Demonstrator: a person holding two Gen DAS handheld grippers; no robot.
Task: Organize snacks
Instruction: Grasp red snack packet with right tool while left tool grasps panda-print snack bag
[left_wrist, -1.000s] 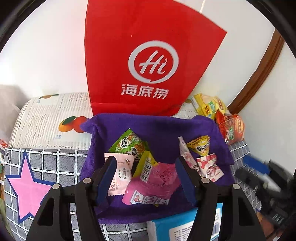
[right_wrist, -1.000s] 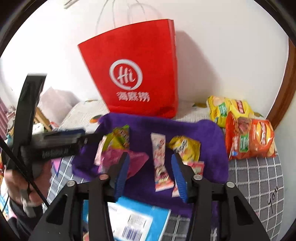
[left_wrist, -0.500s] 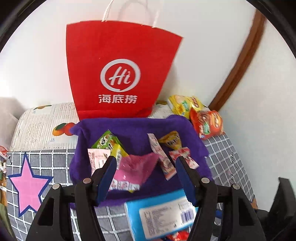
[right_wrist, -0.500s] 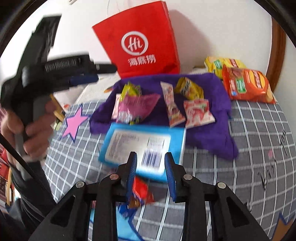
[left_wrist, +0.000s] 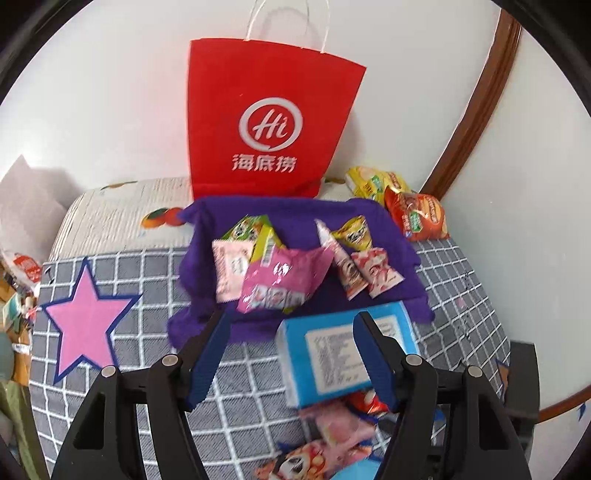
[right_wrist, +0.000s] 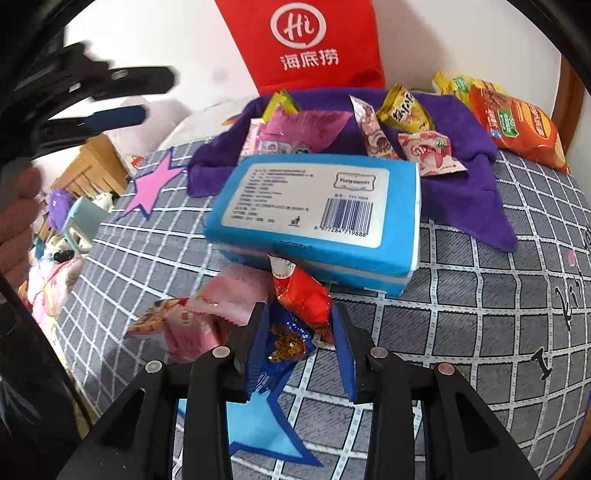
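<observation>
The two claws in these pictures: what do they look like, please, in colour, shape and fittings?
Both look alike. The left claw and the right claw each have two black angular arms with triangular cut-outs, round silver pivot pins, and flat blue pads lining the inner faces of the fingers. No cables or markings show on them.

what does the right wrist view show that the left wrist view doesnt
Only the right wrist view shows the left gripper from outside, the hand holding it, wooden furniture, and the right gripper straddling a red snack packet.

Only the left wrist view shows the red paper bag's handles and the fruit-print paper.

Both show the purple cloth, the blue tissue pack and the pink star.
</observation>
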